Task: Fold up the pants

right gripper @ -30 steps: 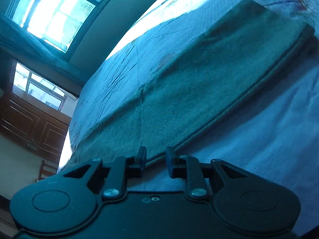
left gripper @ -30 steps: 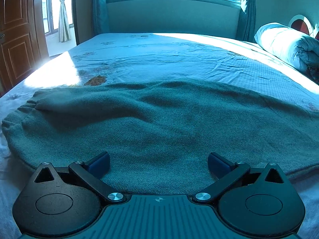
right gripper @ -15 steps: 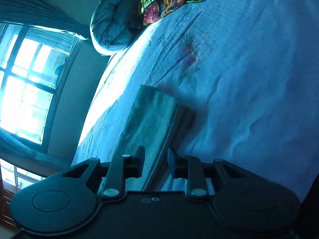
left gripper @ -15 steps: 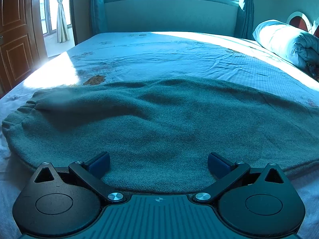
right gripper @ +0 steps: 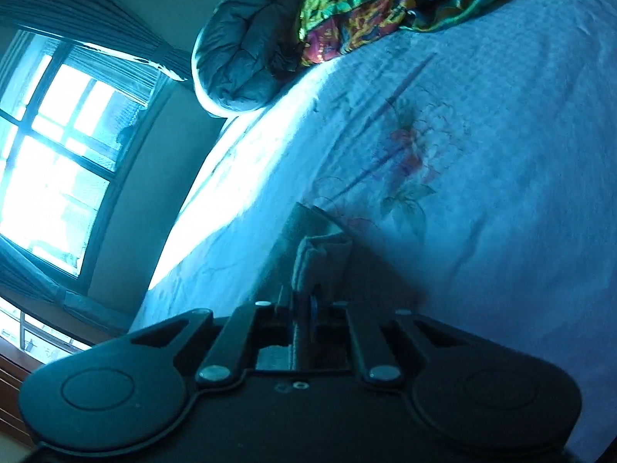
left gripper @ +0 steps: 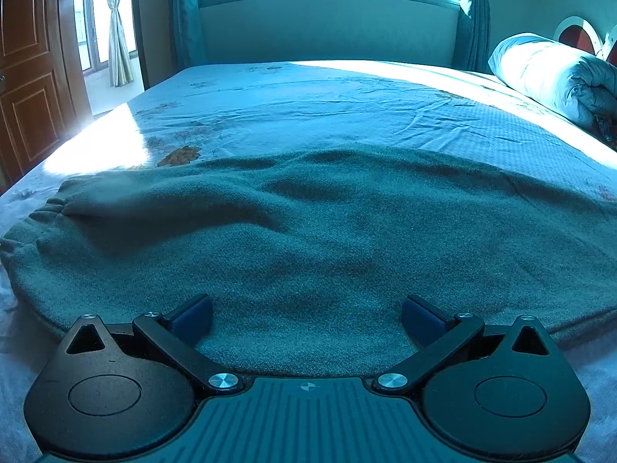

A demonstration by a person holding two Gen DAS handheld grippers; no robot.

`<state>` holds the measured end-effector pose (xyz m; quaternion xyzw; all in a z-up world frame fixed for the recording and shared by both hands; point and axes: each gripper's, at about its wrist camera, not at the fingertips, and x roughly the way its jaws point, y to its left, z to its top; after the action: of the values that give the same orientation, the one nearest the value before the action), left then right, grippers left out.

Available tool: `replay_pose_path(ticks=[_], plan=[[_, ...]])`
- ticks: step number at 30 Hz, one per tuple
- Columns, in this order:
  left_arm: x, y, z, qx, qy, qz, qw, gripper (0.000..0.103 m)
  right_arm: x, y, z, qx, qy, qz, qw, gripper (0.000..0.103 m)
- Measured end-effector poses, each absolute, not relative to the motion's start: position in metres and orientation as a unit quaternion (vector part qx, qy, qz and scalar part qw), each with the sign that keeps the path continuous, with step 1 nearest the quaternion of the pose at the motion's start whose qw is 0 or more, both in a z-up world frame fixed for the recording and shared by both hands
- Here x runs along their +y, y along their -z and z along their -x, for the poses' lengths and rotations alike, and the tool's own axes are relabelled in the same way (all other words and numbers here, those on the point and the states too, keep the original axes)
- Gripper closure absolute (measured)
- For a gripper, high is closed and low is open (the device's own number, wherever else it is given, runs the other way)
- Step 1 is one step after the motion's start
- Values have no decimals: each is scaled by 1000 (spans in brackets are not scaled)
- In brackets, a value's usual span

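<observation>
The pants [left gripper: 308, 239] lie spread across the bed [left gripper: 347, 115]. The left claw [left gripper: 306, 318] hovers spread over their near edge. The right claw [right gripper: 308, 305] has just closed, pinching a pants end.

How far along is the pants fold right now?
Done: the pants lie spread flat across the bed, apparently one leg over the other. In hand: the right gripper has just closed on the cuff end. The left gripper is open over the near edge. Left: carrying the cuff to the waistband.
</observation>
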<state>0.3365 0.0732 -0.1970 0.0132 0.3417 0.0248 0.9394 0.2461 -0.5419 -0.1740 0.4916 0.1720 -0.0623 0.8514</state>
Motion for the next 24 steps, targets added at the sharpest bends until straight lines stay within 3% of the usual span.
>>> replay_pose_path(ticks=[4,6,12,19,24], plan=[[73,198,-336,341,-23,-15,940,0,-540,126,-248,82,-3,-503,861,103],[73,199,-336,338,-26,-11,941,0,-545,139,-243,95,33,-519,849,103],[73,202,-334,334,-25,-13,942,0,-567,251,-221,170,123,-592,778,103],[75,200,-336,338,-19,-13,941,0,-557,221,-218,148,99,-571,801,103],[73,201,-333,332,-25,-13,943,0,-561,243,-217,197,115,-578,784,103]])
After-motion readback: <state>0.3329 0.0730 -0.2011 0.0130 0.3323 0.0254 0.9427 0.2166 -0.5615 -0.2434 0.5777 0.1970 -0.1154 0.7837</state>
